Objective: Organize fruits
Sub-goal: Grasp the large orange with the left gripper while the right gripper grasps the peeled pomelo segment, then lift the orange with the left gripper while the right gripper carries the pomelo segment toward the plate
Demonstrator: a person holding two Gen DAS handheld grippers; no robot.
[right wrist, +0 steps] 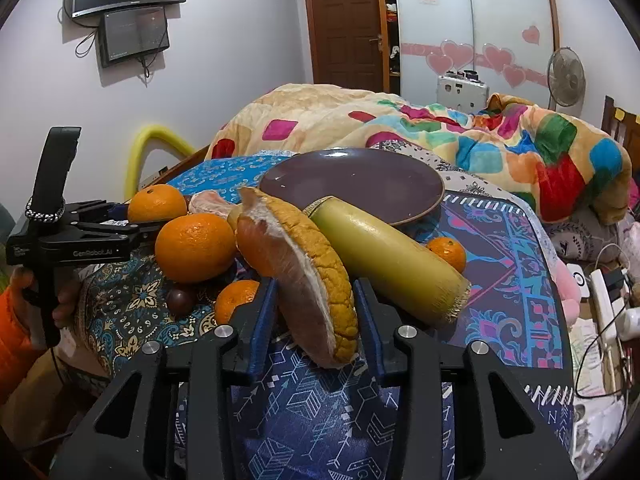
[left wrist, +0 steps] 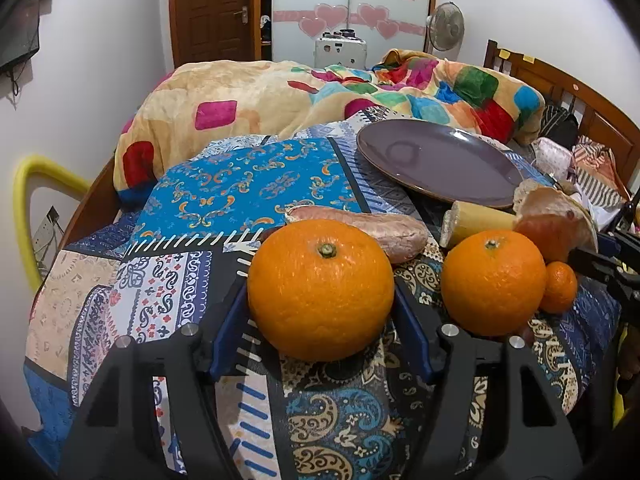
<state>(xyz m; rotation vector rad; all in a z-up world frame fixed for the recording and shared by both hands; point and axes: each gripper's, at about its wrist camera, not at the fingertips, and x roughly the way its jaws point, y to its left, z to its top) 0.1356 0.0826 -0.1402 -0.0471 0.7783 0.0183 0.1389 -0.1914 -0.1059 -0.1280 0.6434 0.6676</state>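
Orange (left wrist: 320,290) between left hand-held gripper (left wrist: 320,320) fingers

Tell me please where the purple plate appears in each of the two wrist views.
Left wrist view: the purple plate is upper right of centre, behind the yellow-green stalk.
Right wrist view: the purple plate is near the centre, behind the same stalk.
Shared landmark: the colourful patchwork blanket behind the plate.
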